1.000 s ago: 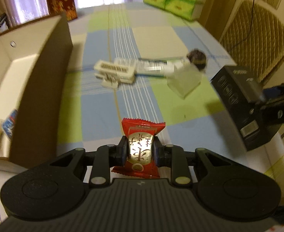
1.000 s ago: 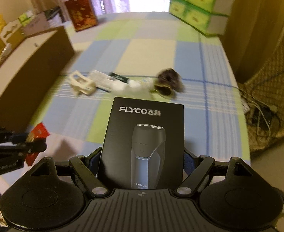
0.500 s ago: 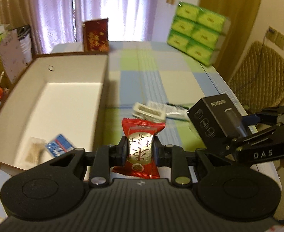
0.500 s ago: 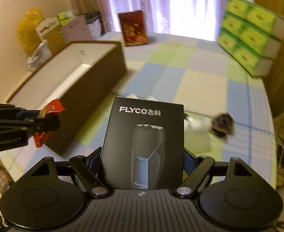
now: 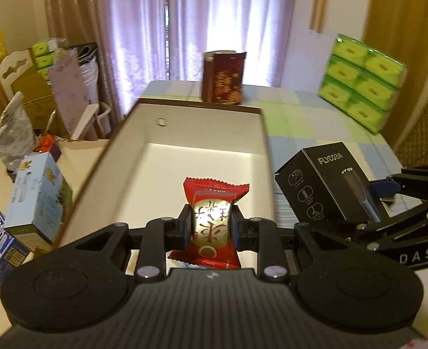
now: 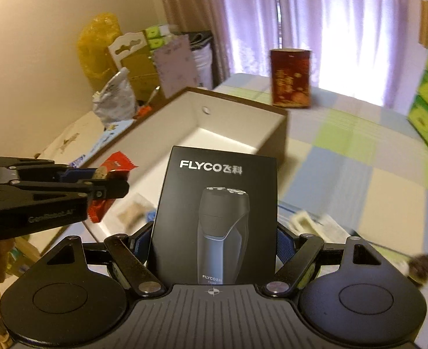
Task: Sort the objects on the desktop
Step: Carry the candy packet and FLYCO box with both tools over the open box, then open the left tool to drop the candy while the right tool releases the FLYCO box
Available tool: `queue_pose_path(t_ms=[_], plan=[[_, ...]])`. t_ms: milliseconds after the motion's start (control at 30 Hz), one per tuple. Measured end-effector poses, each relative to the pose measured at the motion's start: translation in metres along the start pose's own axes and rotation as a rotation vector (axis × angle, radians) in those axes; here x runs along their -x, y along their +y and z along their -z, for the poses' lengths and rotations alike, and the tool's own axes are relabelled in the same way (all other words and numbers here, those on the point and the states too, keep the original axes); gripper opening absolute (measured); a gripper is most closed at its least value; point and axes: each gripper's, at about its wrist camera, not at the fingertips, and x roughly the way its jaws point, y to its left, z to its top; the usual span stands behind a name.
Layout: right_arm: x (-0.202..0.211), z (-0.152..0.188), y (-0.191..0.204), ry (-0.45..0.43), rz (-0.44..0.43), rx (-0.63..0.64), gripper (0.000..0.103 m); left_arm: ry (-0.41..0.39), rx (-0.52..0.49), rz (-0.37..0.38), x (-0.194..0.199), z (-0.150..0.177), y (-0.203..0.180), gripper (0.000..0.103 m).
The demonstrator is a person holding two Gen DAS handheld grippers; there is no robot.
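Dead center at the bottom of the left wrist view, the left gripper [image 5: 211, 228] is pinched narrow on a red snack packet [image 5: 212, 226], gripping it across its gold middle so the crimped ends stick out above and below. It's hanging right over the near end of the open cardboard box [image 5: 264, 133], which fills the middle of that frame, so I'd guess the packet is about to get dropped in with the small packets [image 6: 132, 213] already on the white floor, visible in the lower left of the right wrist view. The right gripper [image 6: 214, 241] has its fingers spread fairly wide, clamped on both sides of a black FLYCO shaver box [image 6: 214, 218], held upright with the printed face toward the camera. In the left view that shaver box [image 5: 324, 186] sits right of center, just outside the cardboard box's right wall, probably waiting its turn. At the far right of the right view, some blurry leftovers [image 6: 315, 226] lie on the checked tablecloth [image 6: 359, 157], so sorting looks unfinished.
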Motion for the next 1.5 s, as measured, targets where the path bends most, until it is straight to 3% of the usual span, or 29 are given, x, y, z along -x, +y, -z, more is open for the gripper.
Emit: queue_pose_path(t_ms=[467,833,1033,1267,1500], plan=[[-0.086,-0.056,0.031,0.023,0.011,0.031,0.078,0.062,0.011,-0.044,-0.057,-0.028,0.066,0.022],[-0.142,-0.069,0.036,0.062,0.074,0.132,0.076,0.136,0.01,-0.055,-0.107,-0.033,0.093,0.022],[-0.165,-0.071,0.029,0.079,0.101,0.113,0.076,0.16,0.019,-0.049,-0.119,-0.031,0.099,0.022],[-0.177,-0.067,0.01,0.069,0.081,0.046,0.077,0.183,0.027,-0.04,-0.132,-0.032,0.099,0.022],[-0.172,-0.063,0.01,0.091,0.073,0.115,0.084,0.206,0.013,-0.029,-0.143,-0.029,0.093,0.022]])
